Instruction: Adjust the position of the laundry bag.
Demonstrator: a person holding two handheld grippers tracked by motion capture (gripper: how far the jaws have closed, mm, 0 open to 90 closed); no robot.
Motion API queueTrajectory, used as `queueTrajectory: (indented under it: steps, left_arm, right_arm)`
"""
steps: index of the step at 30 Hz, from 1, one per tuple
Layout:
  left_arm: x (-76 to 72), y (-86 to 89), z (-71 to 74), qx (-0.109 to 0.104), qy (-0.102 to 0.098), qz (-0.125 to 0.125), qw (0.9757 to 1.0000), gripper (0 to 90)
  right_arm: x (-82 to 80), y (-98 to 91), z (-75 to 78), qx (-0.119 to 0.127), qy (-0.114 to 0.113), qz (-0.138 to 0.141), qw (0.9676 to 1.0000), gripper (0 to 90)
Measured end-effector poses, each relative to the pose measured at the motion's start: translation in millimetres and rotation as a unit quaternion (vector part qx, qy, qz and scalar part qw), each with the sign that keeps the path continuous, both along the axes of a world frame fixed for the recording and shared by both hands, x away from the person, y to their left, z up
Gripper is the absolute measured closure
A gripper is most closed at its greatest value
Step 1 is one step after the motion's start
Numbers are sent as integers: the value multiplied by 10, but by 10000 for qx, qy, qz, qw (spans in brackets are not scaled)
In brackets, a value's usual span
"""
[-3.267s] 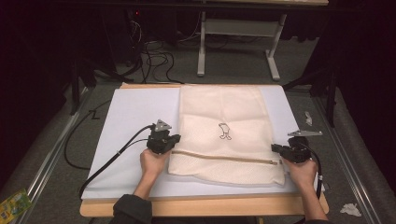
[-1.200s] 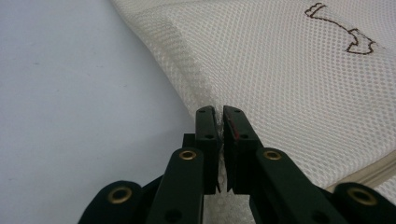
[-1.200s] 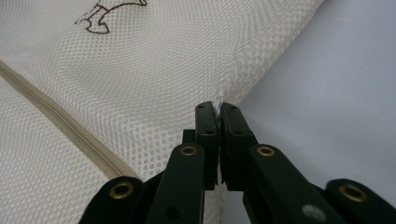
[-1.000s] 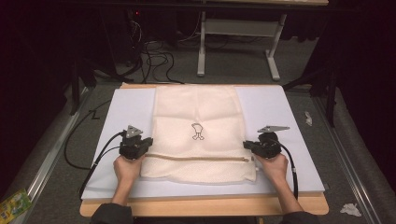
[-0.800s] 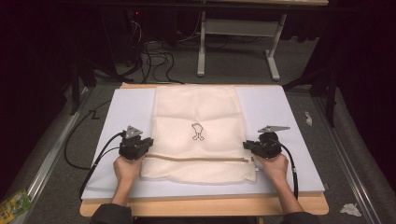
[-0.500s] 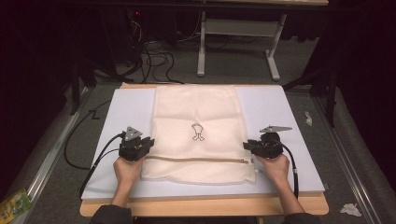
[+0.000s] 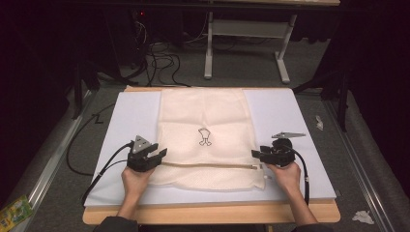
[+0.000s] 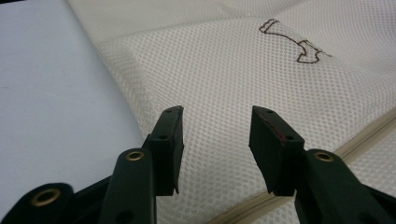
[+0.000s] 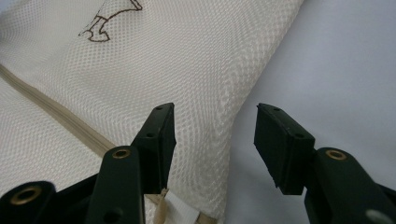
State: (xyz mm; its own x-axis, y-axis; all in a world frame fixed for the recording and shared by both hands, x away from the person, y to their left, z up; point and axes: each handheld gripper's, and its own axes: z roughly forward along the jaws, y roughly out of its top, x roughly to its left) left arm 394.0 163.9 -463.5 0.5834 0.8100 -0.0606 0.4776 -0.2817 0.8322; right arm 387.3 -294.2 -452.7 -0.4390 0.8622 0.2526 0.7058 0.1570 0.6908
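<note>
Cream mesh laundry bag (image 7: 205, 140) lay flat on the white board (image 7: 125, 116), freshly released: left gripper (image 7: 153, 155) and right gripper (image 7: 257, 154), jaws now spread, flanked its zipper (image 7: 208, 166), apparently finished straightening it.

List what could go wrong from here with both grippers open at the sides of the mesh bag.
1. The left gripper hangs open over the middle of the mesh bag, not its edge; closing may pinch a single layer.
2. The right gripper straddles the bag's side edge beside the zipper; a shallow bite might slip off.
3. Uneven pulls could slide the bag across the white board.
</note>
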Motion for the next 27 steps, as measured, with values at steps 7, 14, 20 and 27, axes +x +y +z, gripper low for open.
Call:
queueTrajectory:
  steps: [7, 14, 20, 27]
  left_arm:
    - [-15, -73, -80, 17, 18, -125, 9999, 524]
    - [-10, -146, -178, 88, 176, -176, 9997, 531]
    - [-4, -156, -198, 144, 215, -189, 9995, 527]
    - [-1, -164, -206, 183, 227, -156, 9995, 525]
  right_arm:
    - [-34, 18, -42, -92, 239, 32, 9997, 455]
    - [-59, 36, -48, -49, 424, 17, 9991, 444]
    - [-69, 43, -71, -103, 542, -12, 9985, 444]
    - [-9, 62, -114, -56, 726, -16, 9973, 442]
